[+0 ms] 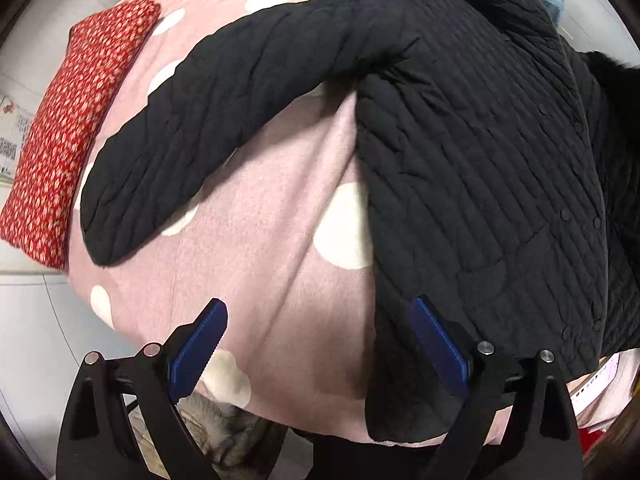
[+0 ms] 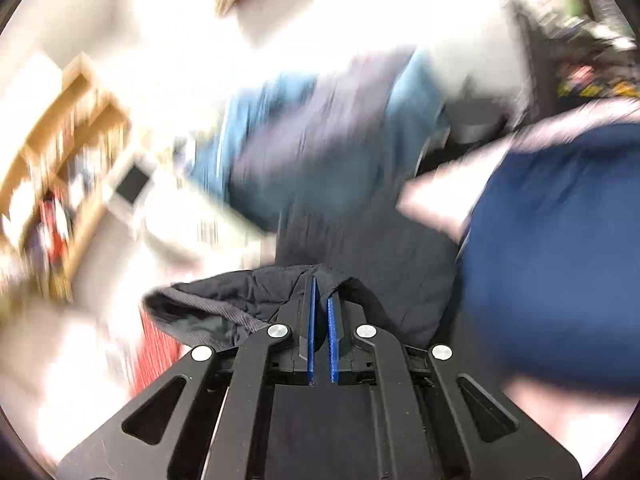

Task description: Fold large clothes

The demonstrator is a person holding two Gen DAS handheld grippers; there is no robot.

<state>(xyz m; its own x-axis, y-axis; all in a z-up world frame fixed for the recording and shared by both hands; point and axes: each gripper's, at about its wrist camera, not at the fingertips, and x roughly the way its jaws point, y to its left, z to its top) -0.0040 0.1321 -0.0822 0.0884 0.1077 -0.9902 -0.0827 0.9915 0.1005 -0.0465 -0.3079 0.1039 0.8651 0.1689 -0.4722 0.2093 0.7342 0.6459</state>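
**One tool holds the jacket, the other waits above it**

From the left wrist, the black quilted jacket (image 1: pixel 460 128) lies spread on a bed with a pink cover with white dots (image 1: pixel 272 208). One sleeve (image 1: pixel 208 120) sticks out to the side across the pink cover. A red flowered cushion (image 1: pixel 76 120) sits at the far edge, apart from the sleeve. The left tool (image 1: pixel 320 344) points down at the bed with its blue pads spread wide. One pad is over the pink cover and the other is at the jacket's side edge near the hem. Nothing is pinched between them.

From the right wrist, the picture is very blurry. The right tool (image 2: pixel 321 320) has its blue pads pressed close together, and dark jacket cloth (image 2: pixel 240 300) bunches around their tips. It looks like a ribbed cuff or hem end, but the blur makes that hard to be sure of. Something big and blue (image 2: pixel 560 240) fills the side, and I cannot tell what it is.

I think the fold is just starting: one end is picked up, and the body is still flat. Next, the left tool should drop onto the jacket's side edge and pinch it. Then both tools can lift together and bring the side over the middle. The cloth is thick and puffy, so the pinch needs a good bite or it may slip.
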